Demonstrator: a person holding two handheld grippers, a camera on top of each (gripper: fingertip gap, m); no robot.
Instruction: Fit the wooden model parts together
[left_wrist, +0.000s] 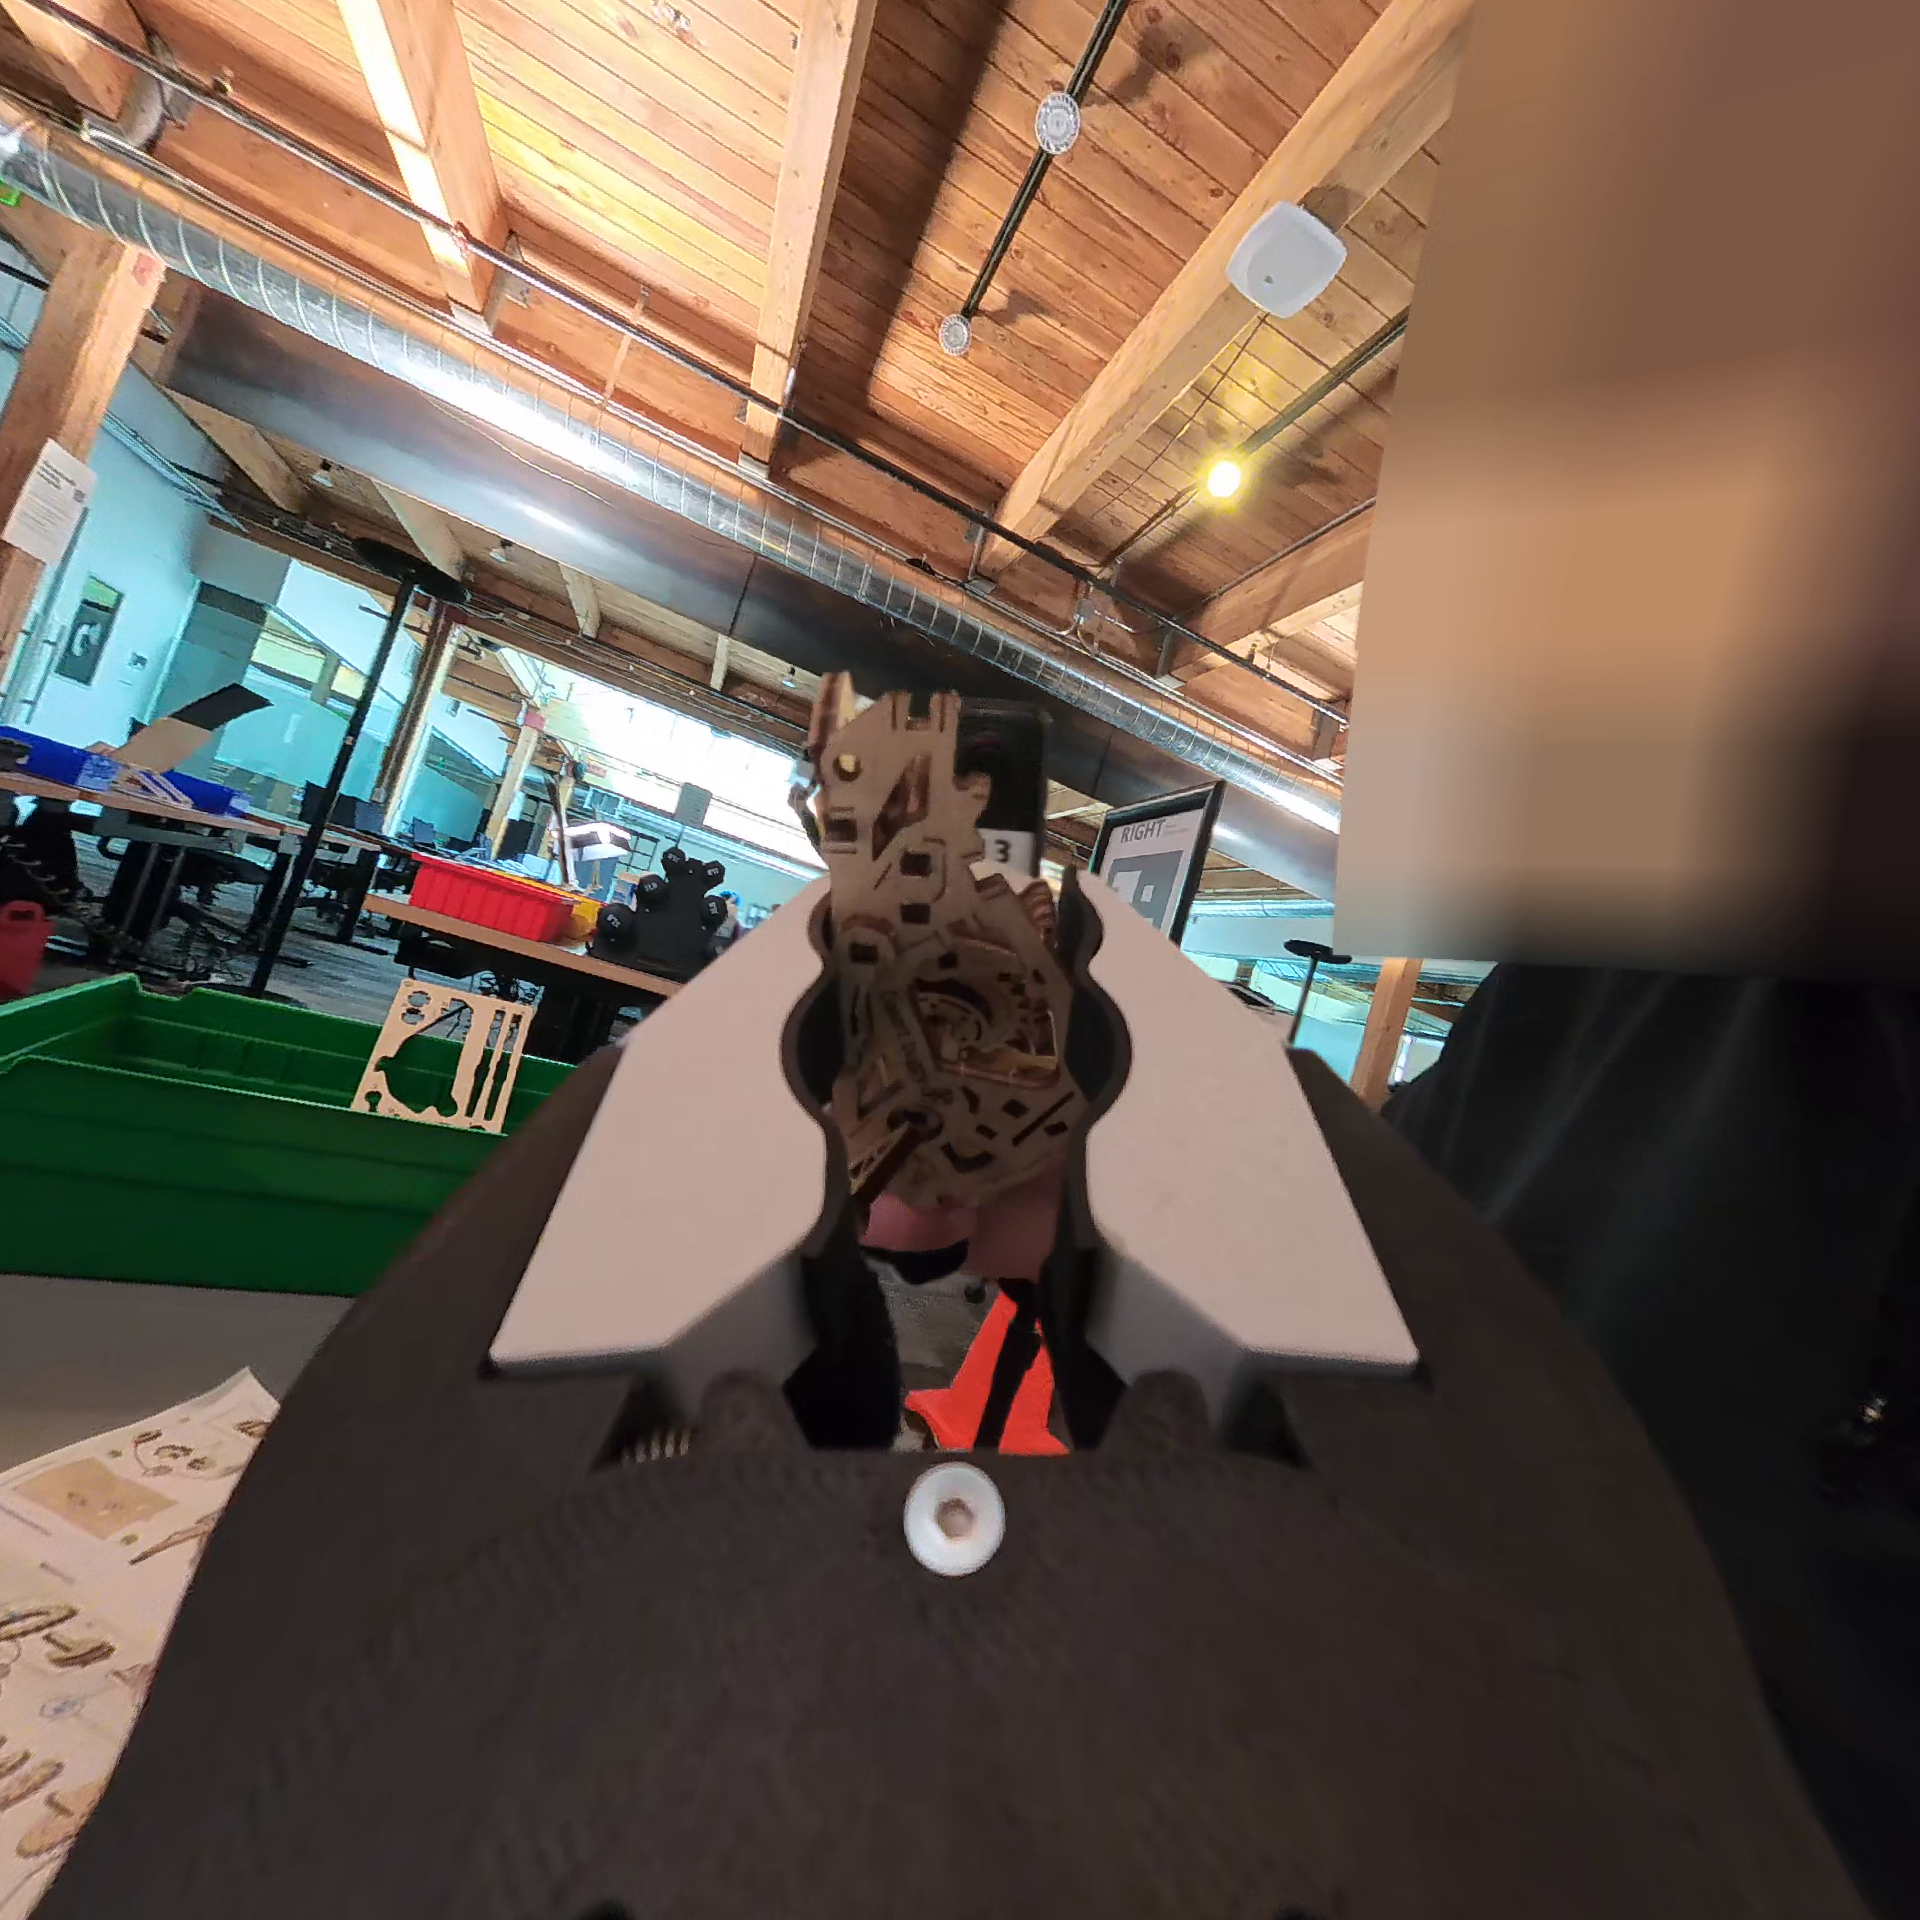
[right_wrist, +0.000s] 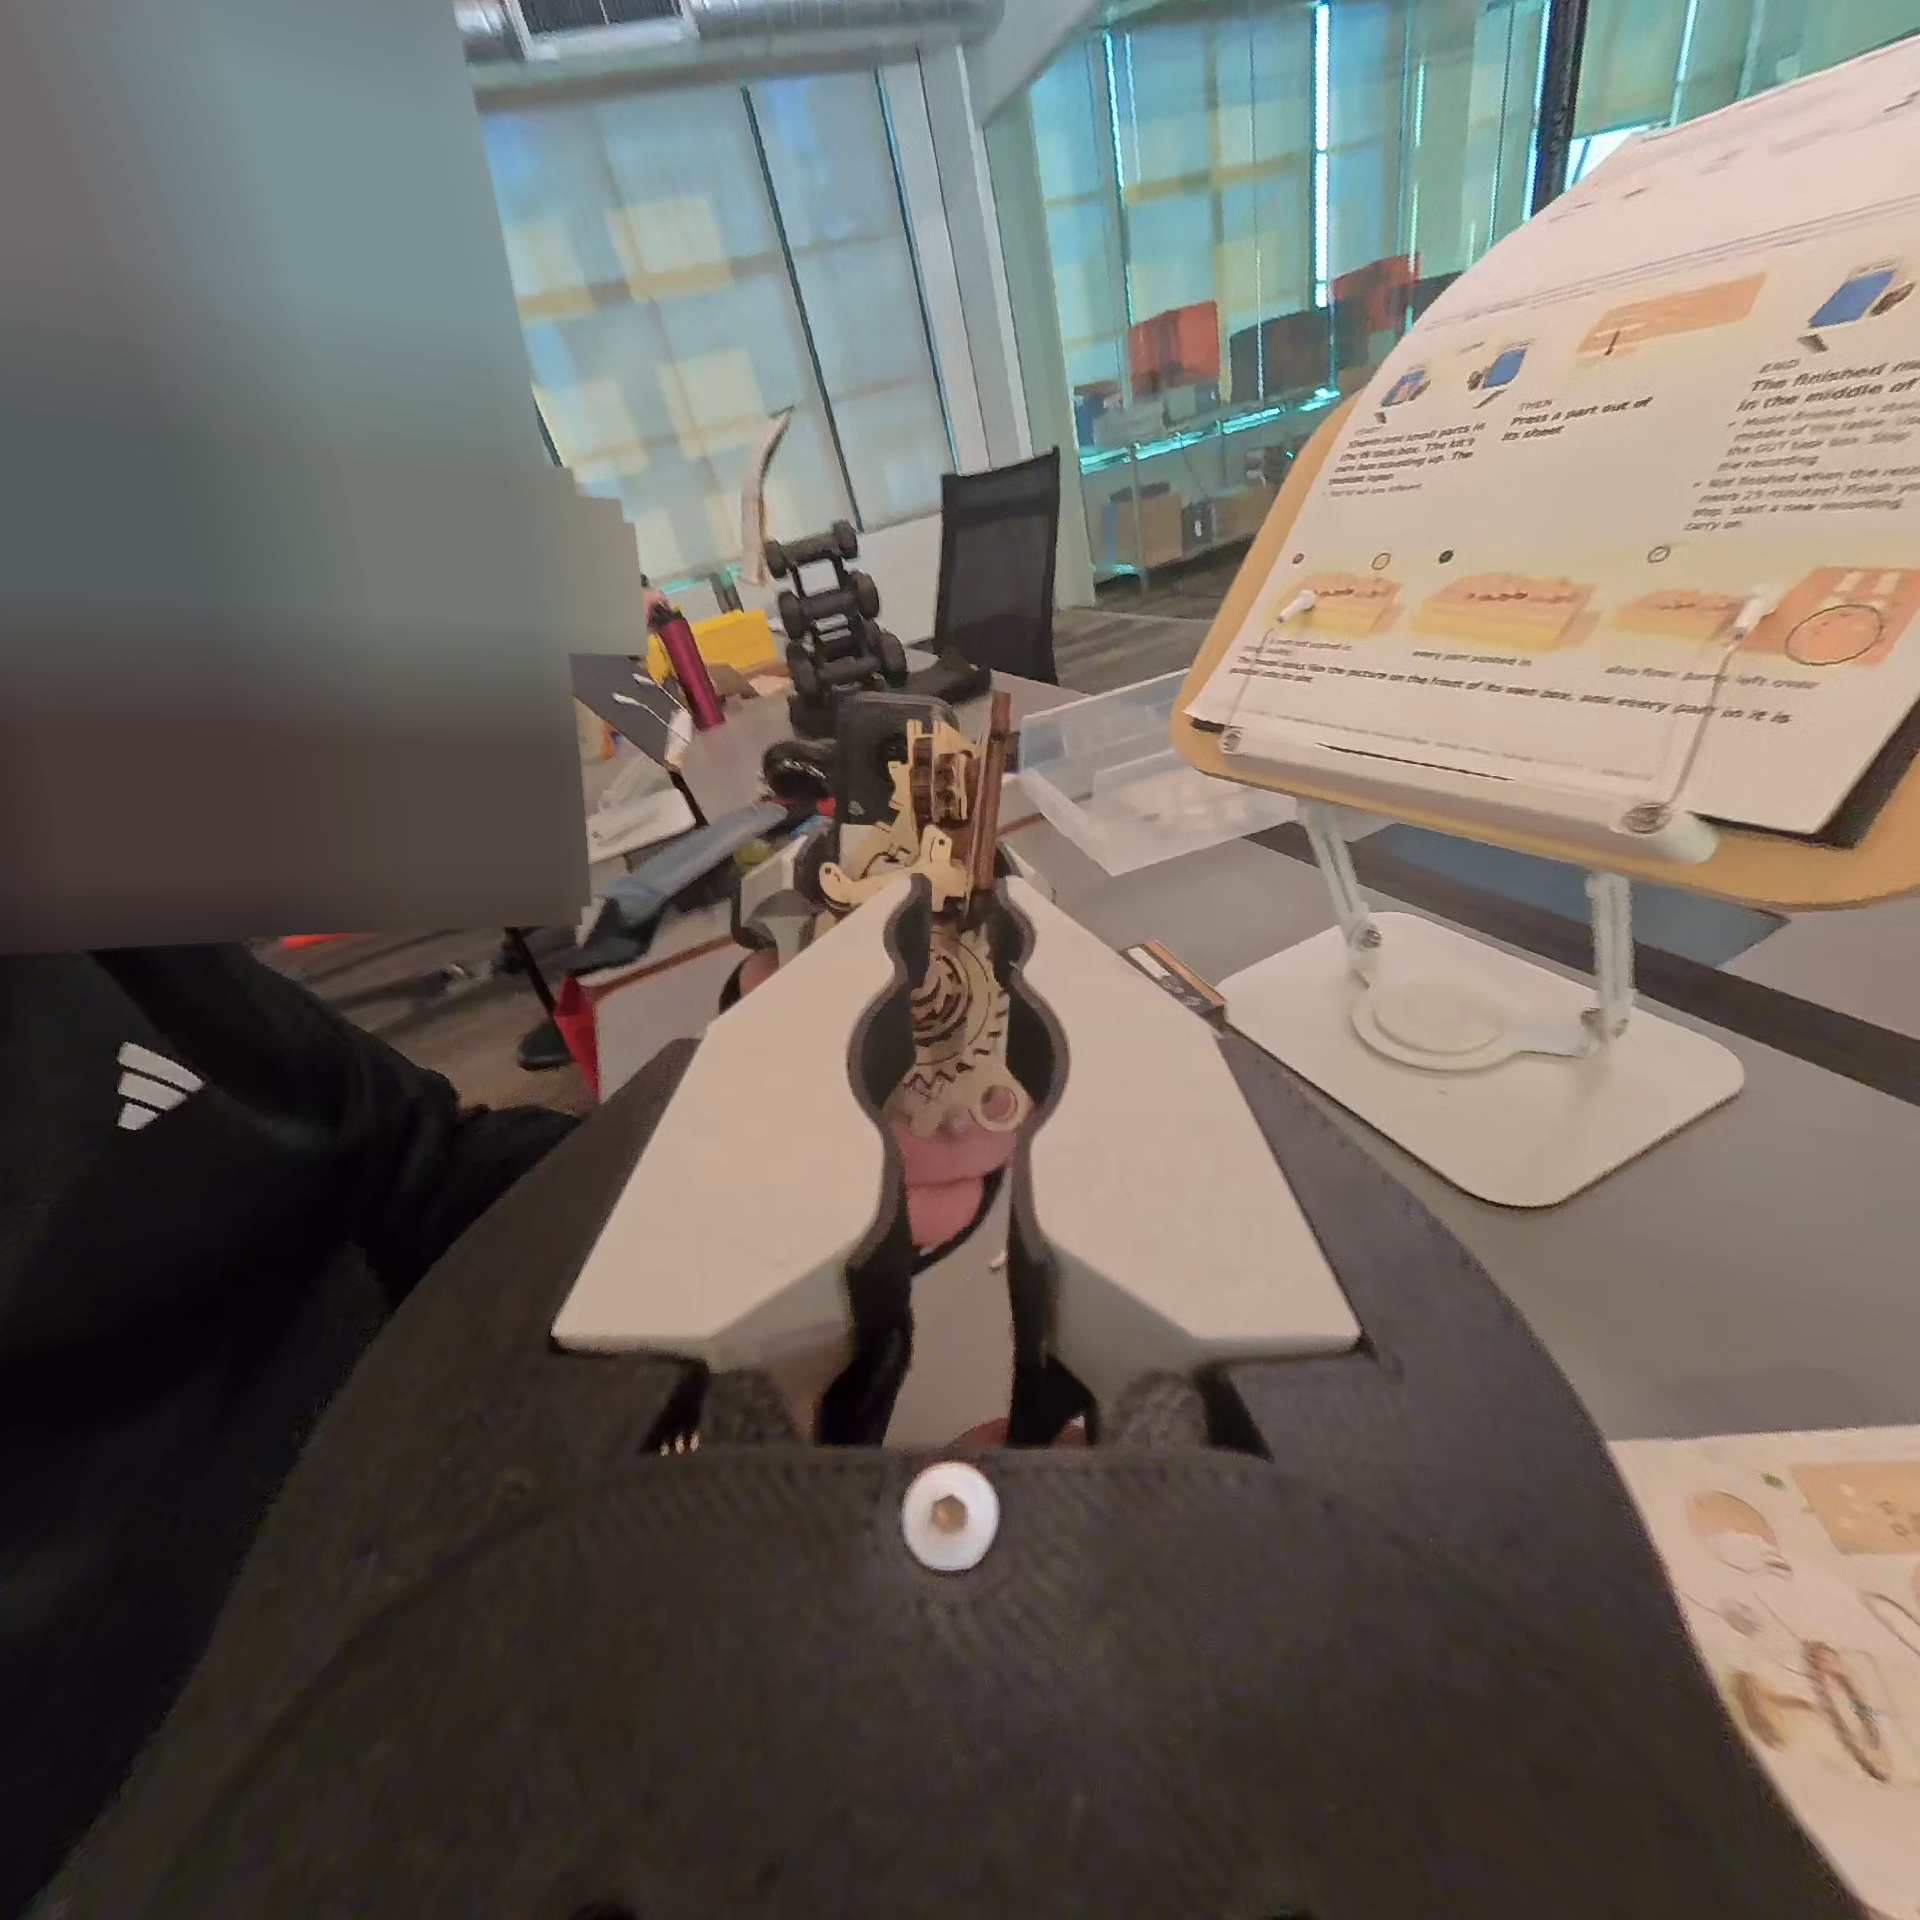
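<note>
left gripper (left_wrist: 951, 997): fingers pinched on the wooden model (left_wrist: 940, 997), held up in the air, camera tilted toward the ceiling
right gripper (right_wrist: 956, 977): fingers closed on the same wooden model (right_wrist: 951, 894) from the opposite side, seen edge-on here
wooden model: partly built, laser-cut plates with a gear visible; sits between both grippers, above the surface, upper end poking past the fingertips
other gripper: dark body just behind the model in each view
green bin (left_wrist: 197, 1122): left of the left gripper, a punched-out part sheet (left_wrist: 447, 1049) leaning on its rim
instruction pages (left_wrist: 94, 1579): flat on the grey surface (right_wrist: 1621, 1247)
document stand (right_wrist: 1475, 1039): white, right of the right gripper, holds a printed sheet (right_wrist: 1579, 499)
</note>
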